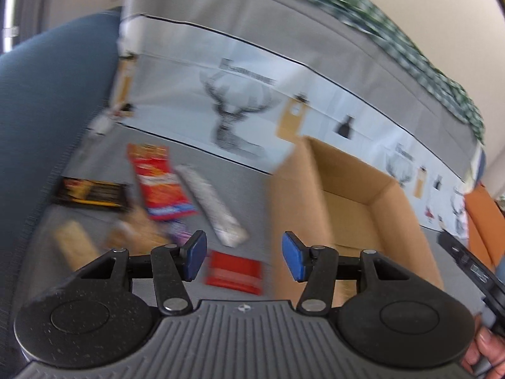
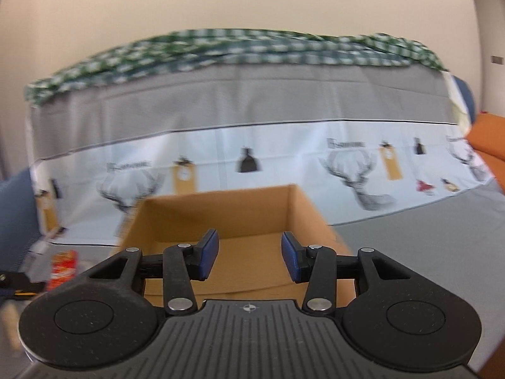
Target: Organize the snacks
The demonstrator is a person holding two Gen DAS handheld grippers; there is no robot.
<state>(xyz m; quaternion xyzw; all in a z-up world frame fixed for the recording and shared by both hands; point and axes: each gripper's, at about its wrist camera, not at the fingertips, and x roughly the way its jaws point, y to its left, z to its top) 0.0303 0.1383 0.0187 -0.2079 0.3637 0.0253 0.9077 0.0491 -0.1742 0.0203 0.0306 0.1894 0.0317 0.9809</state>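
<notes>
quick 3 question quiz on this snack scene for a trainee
1. True or false: the left gripper holds a snack.
2. What lies nearest ahead of the left gripper: A the red packet, B the black packet, C the silver bar?
3. What does the right gripper face?

Key: 1 false, it is open and holds nothing. 2 A. 3 The open cardboard box; no snacks show in the part of it that is visible.

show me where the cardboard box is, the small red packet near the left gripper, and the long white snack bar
cardboard box (image 2: 221, 218): right wrist view, inner back wall.
small red packet (image 1: 234, 272): left wrist view, middle of its face.
long white snack bar (image 1: 210, 203): left wrist view, mid-length of the wrapper.
</notes>
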